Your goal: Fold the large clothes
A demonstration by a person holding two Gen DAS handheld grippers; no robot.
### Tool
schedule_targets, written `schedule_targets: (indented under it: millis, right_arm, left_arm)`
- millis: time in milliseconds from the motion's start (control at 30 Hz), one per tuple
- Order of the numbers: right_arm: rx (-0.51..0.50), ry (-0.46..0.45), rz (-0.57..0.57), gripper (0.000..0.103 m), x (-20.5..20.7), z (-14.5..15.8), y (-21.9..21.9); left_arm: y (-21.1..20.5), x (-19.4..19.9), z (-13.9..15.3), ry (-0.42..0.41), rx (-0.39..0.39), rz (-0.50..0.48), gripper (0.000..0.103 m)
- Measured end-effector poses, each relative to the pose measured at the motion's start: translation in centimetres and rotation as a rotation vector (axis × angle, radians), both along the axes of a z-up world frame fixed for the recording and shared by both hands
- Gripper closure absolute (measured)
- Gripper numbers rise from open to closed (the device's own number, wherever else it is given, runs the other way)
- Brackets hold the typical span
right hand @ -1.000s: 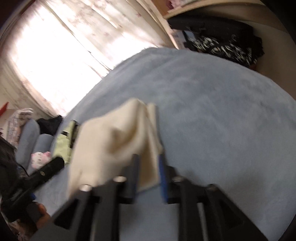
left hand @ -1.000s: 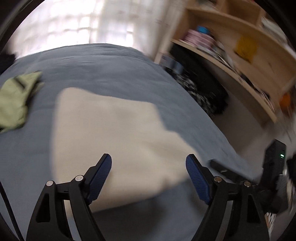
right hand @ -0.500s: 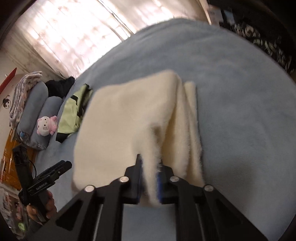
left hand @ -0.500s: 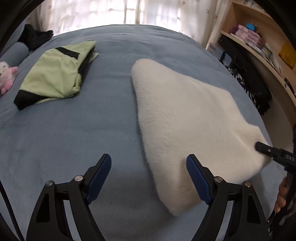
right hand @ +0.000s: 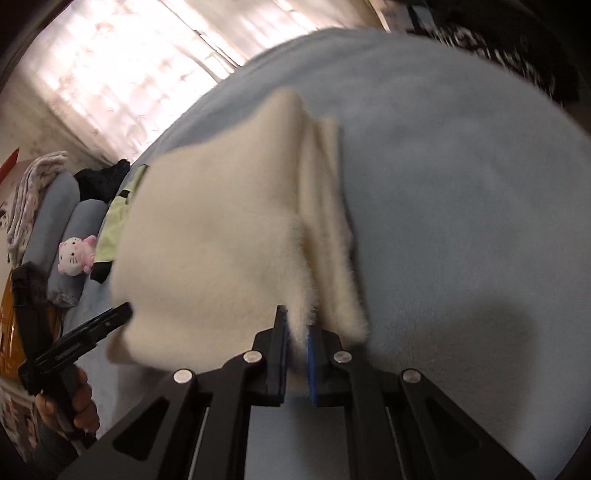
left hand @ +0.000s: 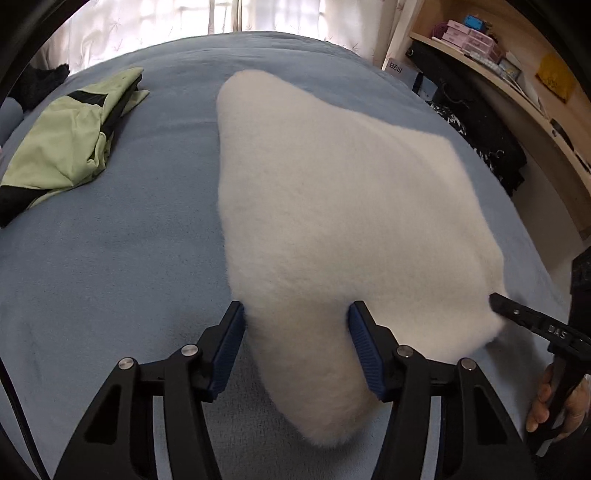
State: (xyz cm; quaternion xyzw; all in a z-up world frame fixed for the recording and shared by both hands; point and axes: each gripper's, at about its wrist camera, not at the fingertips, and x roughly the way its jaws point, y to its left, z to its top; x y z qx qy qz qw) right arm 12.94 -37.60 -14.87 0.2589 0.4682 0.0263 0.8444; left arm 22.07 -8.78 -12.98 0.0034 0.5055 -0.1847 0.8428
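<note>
A large cream fleece garment [left hand: 332, 206] lies folded on the blue bed [left hand: 110, 258]. My left gripper [left hand: 295, 321] is partly open, its blue pads [left hand: 232, 339] on either side of the garment's near left edge. My right gripper [right hand: 295, 328] is shut on the garment's [right hand: 221, 240] near right corner and holds it slightly raised; it shows in the left wrist view [left hand: 517, 314] at the right edge. The left gripper shows in the right wrist view [right hand: 92, 328] at the garment's left corner.
A folded green and black garment [left hand: 70, 147] lies at the bed's far left. Pillows and a pink plush toy [right hand: 75, 254] are at the bed's head. Wooden shelves [left hand: 517, 66] and dark clothes [left hand: 480, 133] stand beyond the right edge. A curtained window [left hand: 221, 18] is behind.
My left gripper has moved right onto the garment's near left edge and its jaws have narrowed. My right gripper keeps its hold on the corner.
</note>
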Motion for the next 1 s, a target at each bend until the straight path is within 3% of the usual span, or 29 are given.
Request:
schedule_targets:
  millis: [100,233,300,367,533,733,800,867,1000]
  right_arm:
    - [0.029,0.000,-0.011,0.093,0.3,0.9,-0.3]
    - [0.083,-0.057,0.020,0.089,1.4,4.5,-1.2]
    - [0.079,-0.092,0.000,0.073,2.8,5.7,-2.0]
    - [0.071,-0.113,-0.007,0.070,5.0,6.5,-2.6]
    - [0.055,-0.074,-0.023,0.070,13.0,5.8,-3.8]
    - [0.025,-0.008,0.007,0.070,18.6,4.1,-3.6]
    - [-0.030,0.033,0.034,0.071,19.6,3.2,-3.1]
    - [-0.075,0.057,0.037,0.085,19.9,2.6,-3.0]
    - [-0.123,0.055,0.025,0.088,19.0,2.5,-3.1]
  left_arm:
    - [0.0,-0.2,0.7,-0.010,0.004,-0.006,0.046]
    - [0.1,0.6,2.2,0.014,-0.032,-0.057,0.041]
    - [0.4,1.5,3.3,0.002,-0.075,-0.075,0.038]
    - [0.7,3.0,4.2,-0.004,-0.113,-0.064,0.037]
    - [0.2,8.7,4.3,0.017,-0.134,-0.003,0.037]
    - [-0.5,13.7,2.5,0.081,-0.147,0.025,0.037]
    - [-0.5,14.7,1.6,0.106,-0.167,0.028,0.037]
    - [-0.5,15.3,1.3,0.126,-0.186,0.033,0.038]
    - [-1.5,14.5,1.1,0.078,-0.157,0.014,0.040]
